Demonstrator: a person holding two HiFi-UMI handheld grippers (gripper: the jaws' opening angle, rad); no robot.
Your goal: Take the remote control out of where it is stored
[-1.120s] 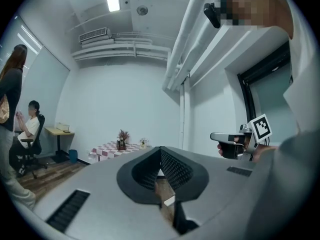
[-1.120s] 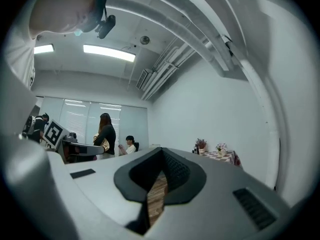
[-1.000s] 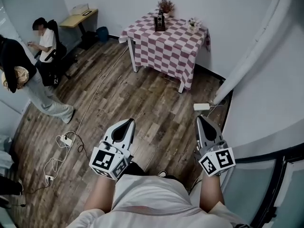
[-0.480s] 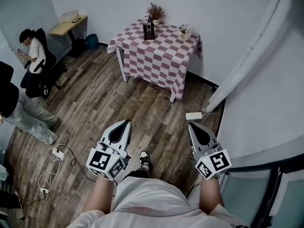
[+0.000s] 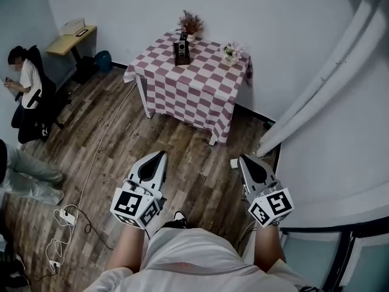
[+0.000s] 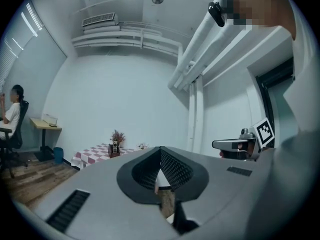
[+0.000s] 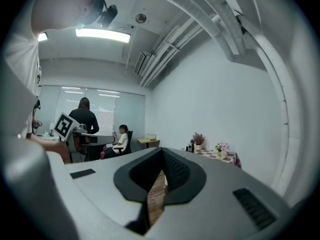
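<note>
I hold both grippers out level in front of me. The left gripper (image 5: 159,156) has its jaws pressed together with nothing between them, and the right gripper (image 5: 245,159) is closed and empty too. Each gripper view shows only floor through the thin slit below its tips.

At 12 o'clock, well apart from both grippers, stands the table (image 5: 182,93) under a checkered cloth that hides all but two of its legs. On its far half is a dark holder (image 5: 181,52) with something upright in it. From here it is too small for me to tell whether that is the remote control, and I can make the remote out nowhere else. A dried plant (image 5: 191,22) stands just behind the holder, and a small flower pot (image 5: 230,51) sits at the table's 2 o'clock corner.

A small white thing (image 5: 234,163) lies on the floor just beside my right gripper's tip, partly covered by it, and I cannot name it. The curtain (image 5: 316,96) at 2 o'clock hides the wall there.

At 10 o'clock a seated person (image 5: 25,81) faces away beside a small desk (image 5: 70,38) and a blue bin (image 5: 103,60). At 9 o'clock another person's legs (image 5: 27,181) are cut off by the frame edge. A white cable (image 5: 64,236) trails off at 8 o'clock.
</note>
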